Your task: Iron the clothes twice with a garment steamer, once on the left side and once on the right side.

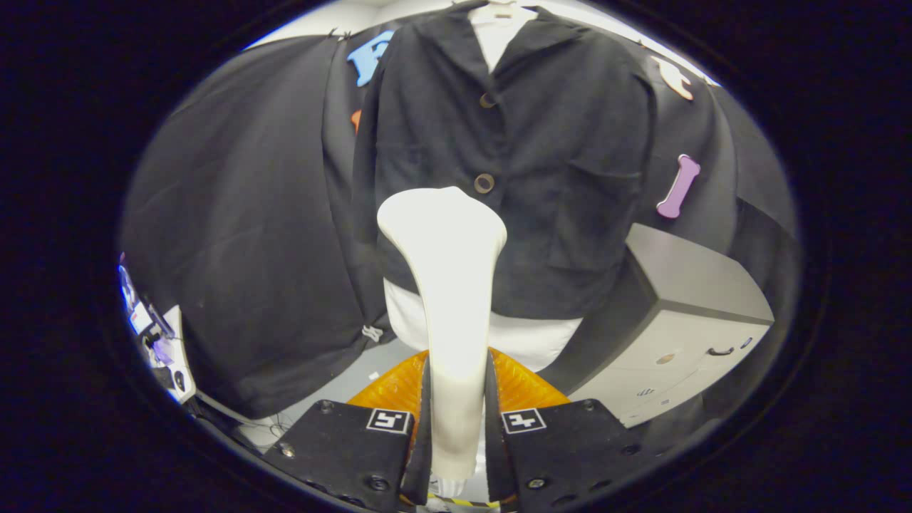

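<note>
The gripper (456, 427) has both fingers pressed on the handle of the steamer (445, 285), one on each side. The steamer stands tall between the fingers, and its wide head points up and away toward the jacket (513, 164).

The jacket hangs straight ahead, past the steamer head, on a white form (531, 338). It hangs up and down, so I think the steamer should slide along it that way. The head sits in front of the jacket's lower middle, a bit to the left of the buttons (484, 183). I cannot tell if the head touches the cloth.

To the left there is open room in front of the booth wall. To the right a grey box (684, 320) stands close beside the jacket's edge, so that side looks tighter. An orange base (524, 385) sits low, just past the fingers.
</note>
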The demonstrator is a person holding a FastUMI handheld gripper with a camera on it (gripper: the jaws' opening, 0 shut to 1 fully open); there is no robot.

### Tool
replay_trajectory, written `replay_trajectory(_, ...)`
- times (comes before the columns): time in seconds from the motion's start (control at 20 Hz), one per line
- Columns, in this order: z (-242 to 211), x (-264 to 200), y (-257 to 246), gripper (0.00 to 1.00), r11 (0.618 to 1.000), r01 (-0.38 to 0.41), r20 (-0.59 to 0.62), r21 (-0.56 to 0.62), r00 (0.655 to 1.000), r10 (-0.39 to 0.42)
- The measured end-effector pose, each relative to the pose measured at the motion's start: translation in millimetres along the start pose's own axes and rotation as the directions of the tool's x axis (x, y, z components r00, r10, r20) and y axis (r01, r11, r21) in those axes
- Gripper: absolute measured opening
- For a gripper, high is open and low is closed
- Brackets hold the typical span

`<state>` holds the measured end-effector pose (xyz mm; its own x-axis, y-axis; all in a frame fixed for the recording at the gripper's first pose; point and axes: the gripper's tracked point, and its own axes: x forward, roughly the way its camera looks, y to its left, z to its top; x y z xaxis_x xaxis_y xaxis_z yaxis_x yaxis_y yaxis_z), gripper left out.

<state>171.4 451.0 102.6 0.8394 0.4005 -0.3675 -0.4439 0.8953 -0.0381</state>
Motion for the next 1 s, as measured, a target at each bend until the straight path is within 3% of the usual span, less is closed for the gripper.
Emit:
replay_trajectory(0.2,9,-74,-65,0.33,1.0,-0.006,0.116,0.029,0.993,0.002)
replay_trajectory(0.55,-29,-211,-202,0.33,0.986,0.089,0.262,0.14,0.957,-0.124)
replay_trajectory(0.8,-115,-288,-290,0.33,0.937,0.183,0.252,0.297,0.932,-0.262)
replay_trajectory(1.0,-191,-324,-321,0.33,0.906,0.204,0.188,0.371,0.939,-0.288)
